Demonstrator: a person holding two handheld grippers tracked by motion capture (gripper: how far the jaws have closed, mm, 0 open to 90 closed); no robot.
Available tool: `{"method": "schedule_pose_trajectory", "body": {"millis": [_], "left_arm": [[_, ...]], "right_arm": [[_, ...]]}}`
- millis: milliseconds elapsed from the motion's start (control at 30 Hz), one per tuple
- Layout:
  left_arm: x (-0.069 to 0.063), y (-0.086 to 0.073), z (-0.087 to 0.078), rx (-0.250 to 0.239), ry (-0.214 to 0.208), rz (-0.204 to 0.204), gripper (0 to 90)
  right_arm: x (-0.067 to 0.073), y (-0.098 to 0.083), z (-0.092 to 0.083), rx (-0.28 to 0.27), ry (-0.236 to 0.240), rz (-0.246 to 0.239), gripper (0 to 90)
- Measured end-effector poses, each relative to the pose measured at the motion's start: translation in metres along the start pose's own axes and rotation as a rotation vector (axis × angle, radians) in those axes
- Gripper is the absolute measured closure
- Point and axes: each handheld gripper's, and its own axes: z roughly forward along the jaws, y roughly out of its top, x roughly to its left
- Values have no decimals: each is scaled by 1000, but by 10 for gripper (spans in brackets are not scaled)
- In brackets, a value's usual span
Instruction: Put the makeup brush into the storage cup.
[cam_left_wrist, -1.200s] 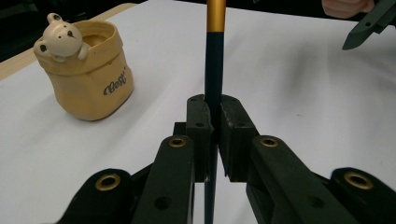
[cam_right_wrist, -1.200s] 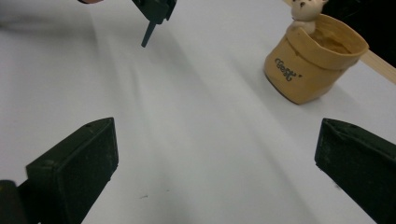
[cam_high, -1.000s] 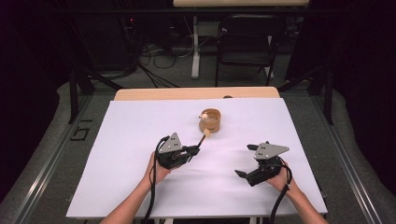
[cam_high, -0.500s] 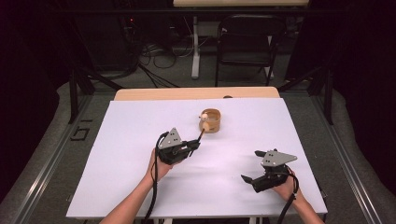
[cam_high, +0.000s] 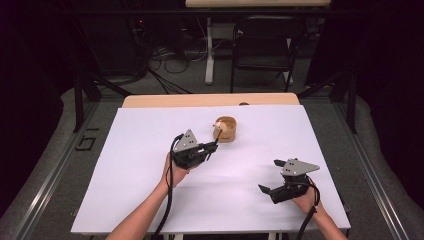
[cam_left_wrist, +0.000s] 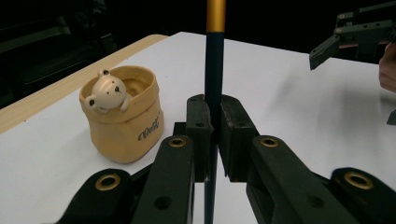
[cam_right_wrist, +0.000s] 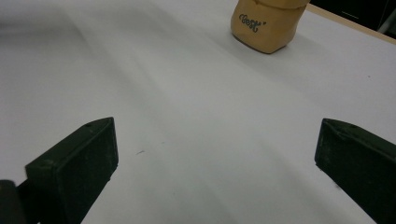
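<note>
A tan pouch-shaped holder (cam_high: 226, 128) with a small bear figure on its rim (cam_left_wrist: 108, 89) stands on the white table (cam_high: 150, 200), right of centre. My left gripper (cam_high: 211, 148) sits just in front of the holder, shut on a dark slim pen (cam_left_wrist: 214, 70) with a gold band; the pen stands upright between the jaws. My right gripper (cam_high: 266, 190) is near the front right of the table, open wide with nothing between its jaws. In the right gripper view the holder (cam_right_wrist: 268, 23) stands far ahead of the gripper (cam_right_wrist: 215, 154).
The white sheet covers most of a wooden table whose far edge (cam_high: 210, 100) is bare. A black chair (cam_high: 265, 45) and cables lie on the floor beyond. From the left gripper view the right gripper (cam_left_wrist: 359, 35) shows at the upper right.
My right gripper has drawn back toward the front right of the table, staying open. My left gripper has edged slightly toward the holder with the pen still held.
</note>
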Motion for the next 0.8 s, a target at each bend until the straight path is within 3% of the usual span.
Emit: {"method": "schedule_pose_trajectory", "body": {"millis": [367, 700, 800], "left_arm": [[7, 11, 8, -32, 18, -10, 832], [13, 33, 13, -32, 42, 15, 831], [16, 36, 15, -40, 46, 5, 831]], "right_arm": [[2, 1, 1, 8, 0, -9, 0], [1, 1, 0, 7, 0, -6, 0], [2, 1, 0, 7, 6, -11, 0]]}}
